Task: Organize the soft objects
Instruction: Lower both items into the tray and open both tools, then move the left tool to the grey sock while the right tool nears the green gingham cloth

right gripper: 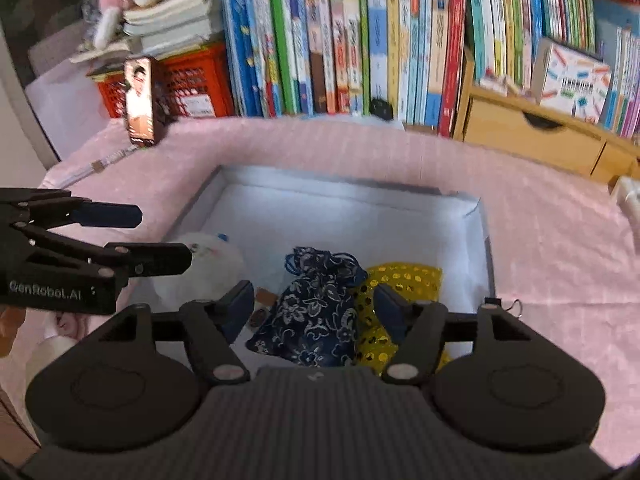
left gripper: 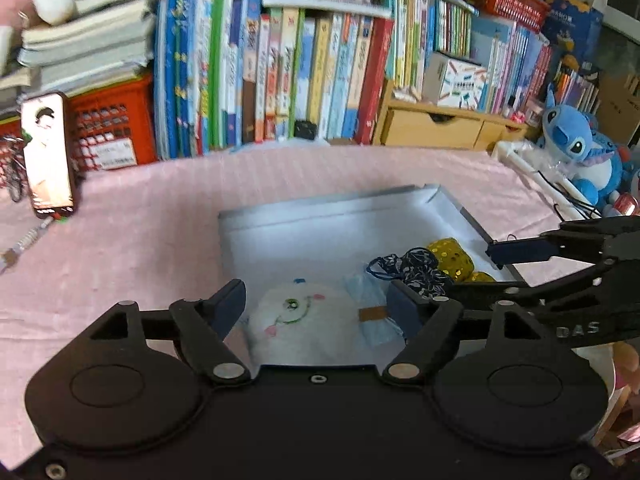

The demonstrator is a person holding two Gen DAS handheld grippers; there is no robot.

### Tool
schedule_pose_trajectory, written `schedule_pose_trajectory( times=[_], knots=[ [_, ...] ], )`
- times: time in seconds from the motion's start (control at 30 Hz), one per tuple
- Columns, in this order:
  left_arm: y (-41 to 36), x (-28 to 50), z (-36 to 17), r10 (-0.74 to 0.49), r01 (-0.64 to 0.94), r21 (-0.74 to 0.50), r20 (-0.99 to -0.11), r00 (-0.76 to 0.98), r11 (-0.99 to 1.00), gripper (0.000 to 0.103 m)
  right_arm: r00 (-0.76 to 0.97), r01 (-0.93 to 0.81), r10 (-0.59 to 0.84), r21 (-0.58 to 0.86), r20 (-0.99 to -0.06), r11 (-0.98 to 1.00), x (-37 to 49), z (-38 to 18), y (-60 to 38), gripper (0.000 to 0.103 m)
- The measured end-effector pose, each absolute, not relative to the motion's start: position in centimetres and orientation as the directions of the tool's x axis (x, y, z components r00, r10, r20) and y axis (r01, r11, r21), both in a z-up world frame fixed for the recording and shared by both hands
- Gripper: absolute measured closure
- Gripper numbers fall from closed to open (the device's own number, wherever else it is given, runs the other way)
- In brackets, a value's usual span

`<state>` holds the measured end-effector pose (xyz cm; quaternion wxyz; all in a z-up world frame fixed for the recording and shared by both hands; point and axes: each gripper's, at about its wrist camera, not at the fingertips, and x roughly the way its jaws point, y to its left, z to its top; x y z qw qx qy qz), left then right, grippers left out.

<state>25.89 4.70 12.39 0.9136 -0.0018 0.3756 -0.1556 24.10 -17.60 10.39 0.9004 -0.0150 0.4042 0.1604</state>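
A shallow white box [left gripper: 320, 205] [right gripper: 340, 185] lies on a pink cloth. Inside it rest a white plush [left gripper: 304, 320] [right gripper: 216, 254] with a stitched face, a pale blue packet [left gripper: 370, 304], a dark blue floral pouch [left gripper: 420, 272] [right gripper: 320, 320] and a yellow sequin pouch [left gripper: 450, 256] [right gripper: 404, 276]. My left gripper [left gripper: 316, 296] [right gripper: 164, 238] hovers open over the white plush, its pads apart from it. Over the floral pouch, my right gripper [right gripper: 314, 296] [left gripper: 492, 270] is open too and holds nothing.
A phone [left gripper: 48, 156] stands upright at the left, before a red basket [left gripper: 108, 132]. Rows of books [left gripper: 280, 72] and a wooden drawer unit [left gripper: 436, 126] line the back. A blue plush toy [left gripper: 580, 148] sits at the far right. A thin tube [left gripper: 24, 242] lies on the cloth.
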Motion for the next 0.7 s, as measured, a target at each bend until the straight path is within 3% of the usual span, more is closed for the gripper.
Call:
schedule_pose_trajectory(
  times=[0.4, 0.7],
  knots=[
    [8.2, 17.4, 13.6, -0.284, 0.275, -0.107, -0.583, 0.761, 0.956, 0.022, 0.739, -0.413, 0.311, -0.037, -0.597, 0.910, 15.1, 11.7, -16.3, 0.016],
    [11.1, 12.2, 12.7, -0.253, 0.220, -0.127, -0.542, 0.801, 0.967, 0.019, 0.765, -0.467, 0.328, -0.127, -0.554, 0.875, 10.2, 10.7, -14.7, 0.014]
  ],
)
